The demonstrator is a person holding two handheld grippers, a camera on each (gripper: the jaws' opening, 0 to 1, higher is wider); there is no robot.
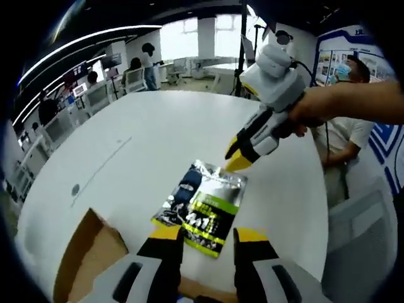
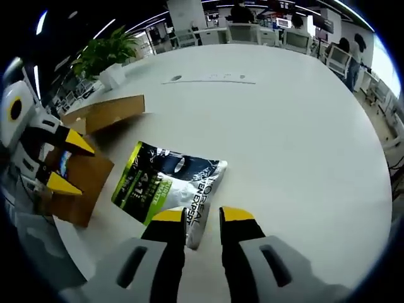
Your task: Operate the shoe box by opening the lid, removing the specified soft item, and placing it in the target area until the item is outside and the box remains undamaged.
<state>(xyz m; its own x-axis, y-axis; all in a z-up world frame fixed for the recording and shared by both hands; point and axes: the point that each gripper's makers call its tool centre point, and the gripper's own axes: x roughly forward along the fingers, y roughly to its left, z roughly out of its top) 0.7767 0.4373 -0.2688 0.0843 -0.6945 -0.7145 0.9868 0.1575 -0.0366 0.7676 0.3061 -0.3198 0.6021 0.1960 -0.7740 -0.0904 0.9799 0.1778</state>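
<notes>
A soft silver, black and green pouch (image 1: pixel 203 207) lies flat on the white round table (image 1: pixel 145 145), outside the brown cardboard shoe box (image 1: pixel 88 252). My left gripper (image 1: pixel 208 235) is open, its yellow tips on either side of the pouch's near edge. My right gripper (image 1: pixel 236 158), held in a hand, hovers just over the pouch's far corner. In the right gripper view that gripper (image 2: pixel 202 216) stands narrowly open over the pouch (image 2: pixel 165 183). The left gripper (image 2: pixel 69 164) hangs open above the box (image 2: pixel 85 180), whose lid flap (image 2: pixel 107 112) is raised.
A potted plant (image 2: pixel 107 53) stands at the table's far edge beyond the box. A person (image 1: pixel 344 126) sits at the table's side by a grey chair (image 1: pixel 360 233). Desks and more people fill the room behind.
</notes>
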